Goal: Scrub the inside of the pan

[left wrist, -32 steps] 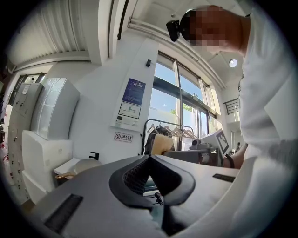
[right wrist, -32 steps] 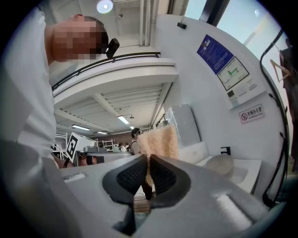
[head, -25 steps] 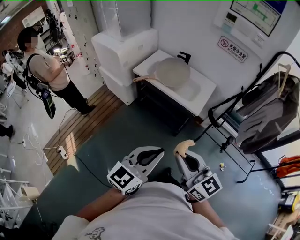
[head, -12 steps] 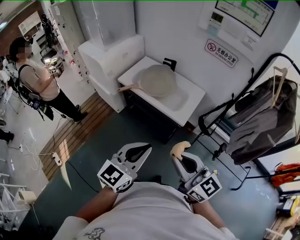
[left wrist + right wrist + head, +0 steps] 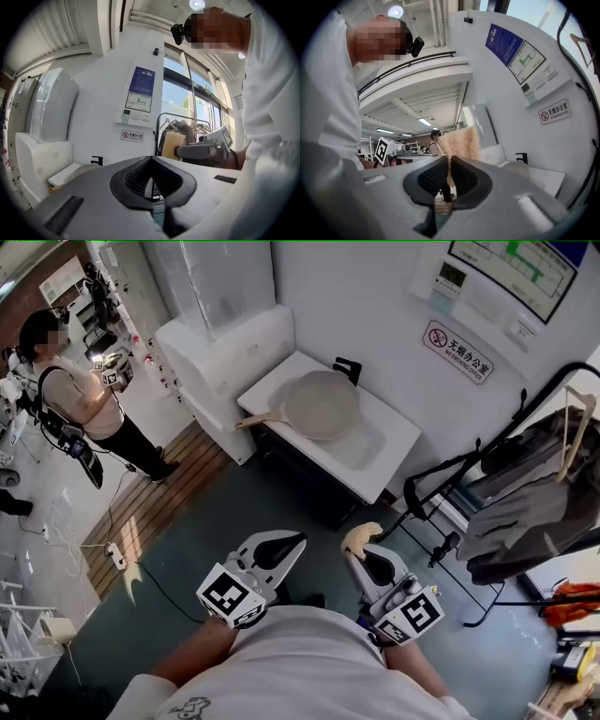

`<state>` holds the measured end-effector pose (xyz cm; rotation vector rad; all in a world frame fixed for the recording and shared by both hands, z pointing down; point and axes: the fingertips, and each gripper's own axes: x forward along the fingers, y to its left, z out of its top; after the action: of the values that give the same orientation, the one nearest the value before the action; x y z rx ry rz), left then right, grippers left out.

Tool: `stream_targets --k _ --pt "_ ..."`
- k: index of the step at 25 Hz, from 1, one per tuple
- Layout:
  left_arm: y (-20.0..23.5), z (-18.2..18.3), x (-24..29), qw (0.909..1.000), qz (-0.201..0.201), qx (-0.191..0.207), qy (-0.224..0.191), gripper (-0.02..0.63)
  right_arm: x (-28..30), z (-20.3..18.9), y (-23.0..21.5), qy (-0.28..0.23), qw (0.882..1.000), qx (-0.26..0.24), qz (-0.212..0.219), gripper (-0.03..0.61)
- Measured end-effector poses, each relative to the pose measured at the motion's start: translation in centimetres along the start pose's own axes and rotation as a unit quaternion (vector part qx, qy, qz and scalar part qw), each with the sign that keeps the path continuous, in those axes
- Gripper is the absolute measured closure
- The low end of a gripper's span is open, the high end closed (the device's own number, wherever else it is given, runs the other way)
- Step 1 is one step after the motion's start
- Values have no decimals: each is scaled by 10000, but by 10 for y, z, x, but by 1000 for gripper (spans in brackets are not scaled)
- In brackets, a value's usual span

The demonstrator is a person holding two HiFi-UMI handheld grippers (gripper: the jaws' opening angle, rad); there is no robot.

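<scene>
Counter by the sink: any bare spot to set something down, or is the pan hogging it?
Bare: the counter's right end, from the pan's rim toward the hanging clothes. Crowded: the left half, taken by the pan and its handle, with the faucet close behind.

Wall chart [image 5: 511, 263] cut by top edge, hung garments [image 5: 539, 488] cut at right, sponge [image 5: 461, 143] base hidden in right tongs [image 5: 449, 160]

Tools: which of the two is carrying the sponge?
The right tool, at the head view's right: its jaws are clamped on the tan sponge, which sticks out past the tips. The left tool is shut on nothing.
</scene>
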<state>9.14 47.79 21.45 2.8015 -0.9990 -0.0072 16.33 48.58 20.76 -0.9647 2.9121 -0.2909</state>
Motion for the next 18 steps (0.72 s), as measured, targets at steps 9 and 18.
stream_targets --k 9,18 --pt "92 12 5 9997 -208 -44 -102 615 85 2 -26 69 9997 -74 -233 557" --pt "181 36 -10 9979 -644 8 -74 615 191 11 -28 54 9990 -98 -425 557"
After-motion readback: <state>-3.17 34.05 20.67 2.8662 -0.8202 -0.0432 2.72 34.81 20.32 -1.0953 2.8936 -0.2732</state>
